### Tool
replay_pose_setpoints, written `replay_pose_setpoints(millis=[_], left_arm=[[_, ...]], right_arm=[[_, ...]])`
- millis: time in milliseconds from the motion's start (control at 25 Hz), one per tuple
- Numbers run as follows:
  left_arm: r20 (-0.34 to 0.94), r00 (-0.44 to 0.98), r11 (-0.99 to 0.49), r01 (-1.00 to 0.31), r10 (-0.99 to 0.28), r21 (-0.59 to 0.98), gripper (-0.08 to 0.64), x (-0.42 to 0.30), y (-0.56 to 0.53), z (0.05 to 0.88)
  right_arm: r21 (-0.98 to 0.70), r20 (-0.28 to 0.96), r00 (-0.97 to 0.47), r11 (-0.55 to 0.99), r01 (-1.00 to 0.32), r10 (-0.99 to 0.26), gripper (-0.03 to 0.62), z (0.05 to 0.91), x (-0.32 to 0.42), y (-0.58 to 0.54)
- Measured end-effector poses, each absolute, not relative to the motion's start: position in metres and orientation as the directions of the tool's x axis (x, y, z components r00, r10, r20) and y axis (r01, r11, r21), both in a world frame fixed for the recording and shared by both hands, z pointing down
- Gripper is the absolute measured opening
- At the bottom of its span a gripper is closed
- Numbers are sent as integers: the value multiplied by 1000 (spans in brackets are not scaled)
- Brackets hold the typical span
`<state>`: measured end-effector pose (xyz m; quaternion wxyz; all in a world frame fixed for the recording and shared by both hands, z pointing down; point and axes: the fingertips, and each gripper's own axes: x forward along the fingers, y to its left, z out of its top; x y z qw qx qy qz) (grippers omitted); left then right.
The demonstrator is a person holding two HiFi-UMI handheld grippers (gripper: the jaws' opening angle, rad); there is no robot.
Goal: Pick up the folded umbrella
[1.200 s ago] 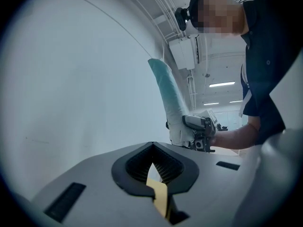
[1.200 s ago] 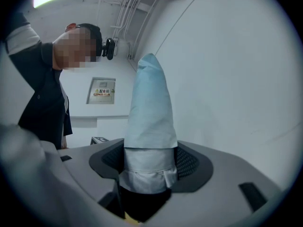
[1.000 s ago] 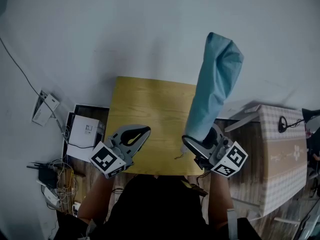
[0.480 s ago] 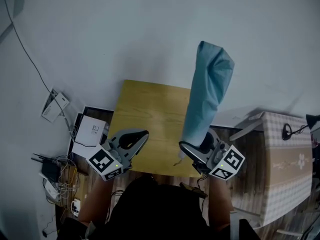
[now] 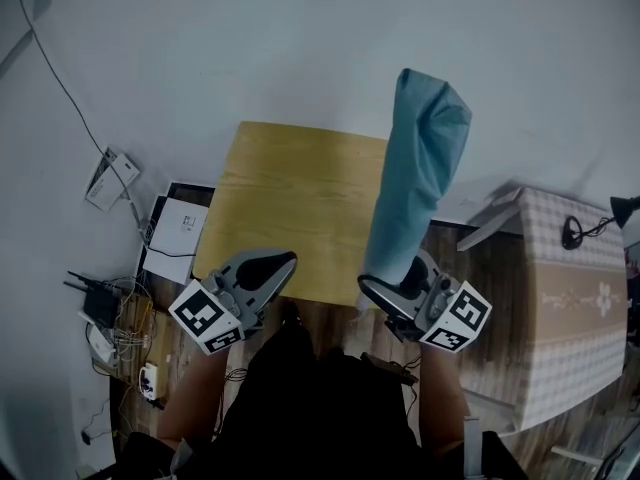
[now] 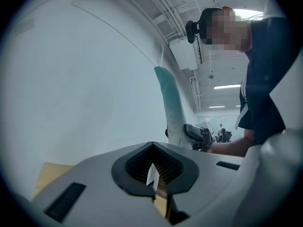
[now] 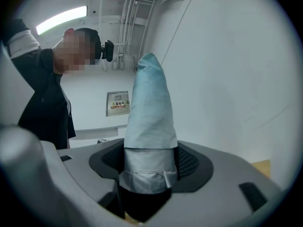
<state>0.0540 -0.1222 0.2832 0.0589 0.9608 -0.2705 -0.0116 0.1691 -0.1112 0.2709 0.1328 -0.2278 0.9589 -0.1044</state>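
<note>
The folded umbrella (image 5: 420,173) in its pale blue sleeve stands up off the table, rising away from me over the right side of the yellow wooden table (image 5: 290,203). My right gripper (image 5: 402,286) is shut on its lower, silvery-grey end (image 7: 147,167), with the dark pads pressed on both sides. The sleeve (image 7: 149,112) fills the middle of the right gripper view. At the table's near edge on the left is my left gripper (image 5: 268,268), shut and holding nothing. In the left gripper view the umbrella (image 6: 171,110) shows upright beyond the left gripper's (image 6: 154,183) closed jaws.
A white box (image 5: 178,238) and a tangle of cables with a power strip (image 5: 110,333) lie on the floor to the left. A bench with a checked cover (image 5: 570,303) stands to the right. A white wall rises behind the table.
Both grippers have drawn back toward my body, from over the table to its near edge. The umbrella has come along in the right gripper, still upright.
</note>
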Motion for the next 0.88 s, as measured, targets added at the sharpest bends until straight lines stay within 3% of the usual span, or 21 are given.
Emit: replay_pose_setpoints(millis=[360,880], left_arm=[[46,838,-824,-544,-544,158,11,66,-48,300],[11,869,-857,-490,-494,162,11,46,-12,293]], right_arm=[[-320,-242,-857,871,-373,-455,291,289,192,-51],[-299,-220,-856,868,-397,-467,291,278,168,-9]])
